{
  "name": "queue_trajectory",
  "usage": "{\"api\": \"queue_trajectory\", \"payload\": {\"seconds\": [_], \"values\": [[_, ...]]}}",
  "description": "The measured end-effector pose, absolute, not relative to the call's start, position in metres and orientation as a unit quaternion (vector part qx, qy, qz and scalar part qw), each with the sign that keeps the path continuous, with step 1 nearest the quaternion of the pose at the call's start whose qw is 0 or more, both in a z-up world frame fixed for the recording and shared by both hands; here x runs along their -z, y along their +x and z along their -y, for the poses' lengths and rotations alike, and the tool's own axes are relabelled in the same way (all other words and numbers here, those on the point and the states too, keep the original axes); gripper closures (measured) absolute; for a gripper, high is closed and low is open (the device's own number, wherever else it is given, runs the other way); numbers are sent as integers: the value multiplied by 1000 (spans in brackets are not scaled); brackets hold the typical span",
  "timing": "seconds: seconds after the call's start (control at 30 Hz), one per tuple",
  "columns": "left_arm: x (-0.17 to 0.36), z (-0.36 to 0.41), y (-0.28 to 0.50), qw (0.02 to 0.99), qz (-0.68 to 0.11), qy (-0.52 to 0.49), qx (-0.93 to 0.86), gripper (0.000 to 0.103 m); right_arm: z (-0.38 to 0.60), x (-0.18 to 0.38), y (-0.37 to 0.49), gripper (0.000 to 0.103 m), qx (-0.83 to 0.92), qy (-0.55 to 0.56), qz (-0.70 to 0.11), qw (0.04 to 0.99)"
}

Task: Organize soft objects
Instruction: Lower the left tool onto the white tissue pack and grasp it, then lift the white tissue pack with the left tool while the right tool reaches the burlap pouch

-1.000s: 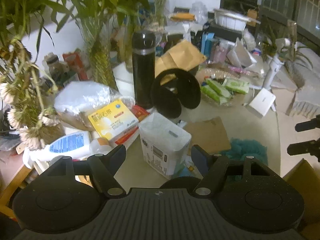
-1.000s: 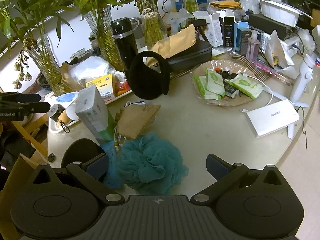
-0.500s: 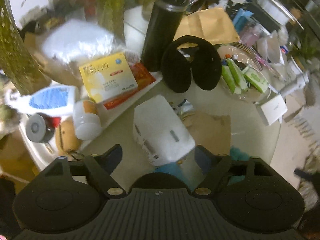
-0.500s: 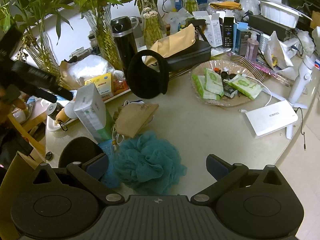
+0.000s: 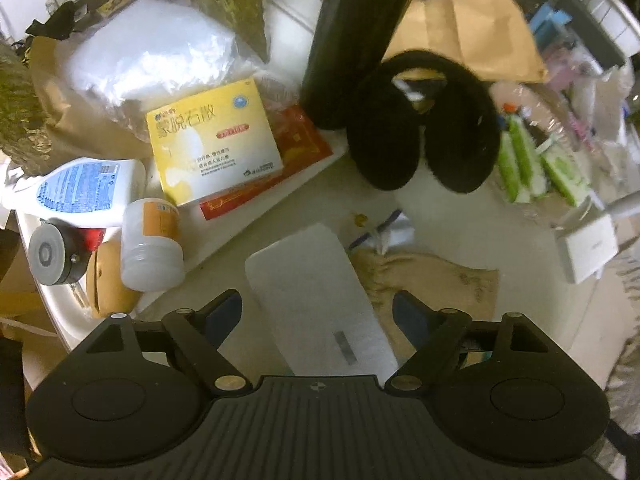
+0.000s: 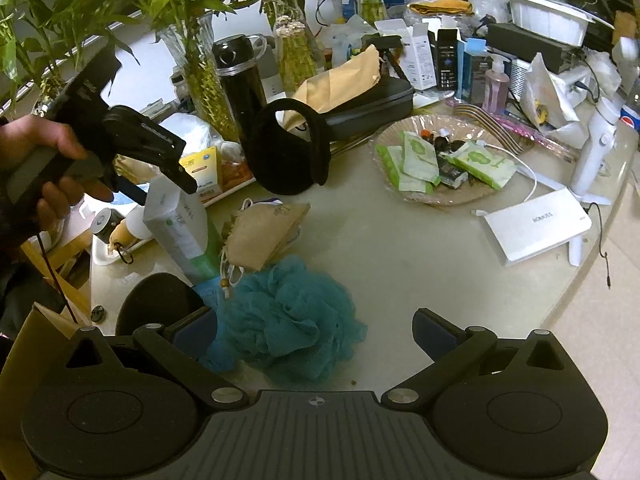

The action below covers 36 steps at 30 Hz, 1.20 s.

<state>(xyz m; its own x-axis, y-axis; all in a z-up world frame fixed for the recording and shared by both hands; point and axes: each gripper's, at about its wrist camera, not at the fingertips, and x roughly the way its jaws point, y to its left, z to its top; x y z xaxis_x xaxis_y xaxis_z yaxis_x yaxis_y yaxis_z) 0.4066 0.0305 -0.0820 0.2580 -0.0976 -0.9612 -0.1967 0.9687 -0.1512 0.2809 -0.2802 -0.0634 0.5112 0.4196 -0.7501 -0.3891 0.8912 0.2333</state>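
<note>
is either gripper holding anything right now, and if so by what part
No, neither. The left gripper is open around the white tissue pack without pressing it; the right gripper is open over the teal bath pouf.

- The white plastic-wrapped tissue pack (image 5: 320, 300) has its near end hidden behind the gripper body.
- The tall black flask (image 5: 356, 36) is cut off at the frame's top.
- The teal mesh bath sponge (image 6: 288, 320) is partly hidden.
- Right-side clutter is blurred.

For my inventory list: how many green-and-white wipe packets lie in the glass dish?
3 clearly: one at the dish's left, one upright beside it, one at the right. Others may be hidden underneath.
</note>
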Motion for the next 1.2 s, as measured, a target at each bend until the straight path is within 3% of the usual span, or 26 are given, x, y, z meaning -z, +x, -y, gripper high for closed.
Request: {"api": "queue_trajectory", "payload": {"seconds": [0.17, 0.23, 0.4, 0.8, 1.2], "values": [[101, -26, 415, 770, -628, -103, -42, 24, 284, 63, 282, 0, -225, 20, -436, 871], [108, -25, 414, 768, -631, -97, -49, 40, 285, 61, 282, 0, -223, 19, -434, 873], [111, -29, 410, 767, -632, -105, -48, 54, 283, 58, 283, 0, -222, 6, -428, 876], [78, -36, 383, 798, -592, -108, -26, 55, 277, 49, 287, 0, -222, -4, -420, 880], [18, -23, 337, 867, -495, -55, 22, 56, 272, 36, 307, 0, -234, 1, -418, 878]]}}
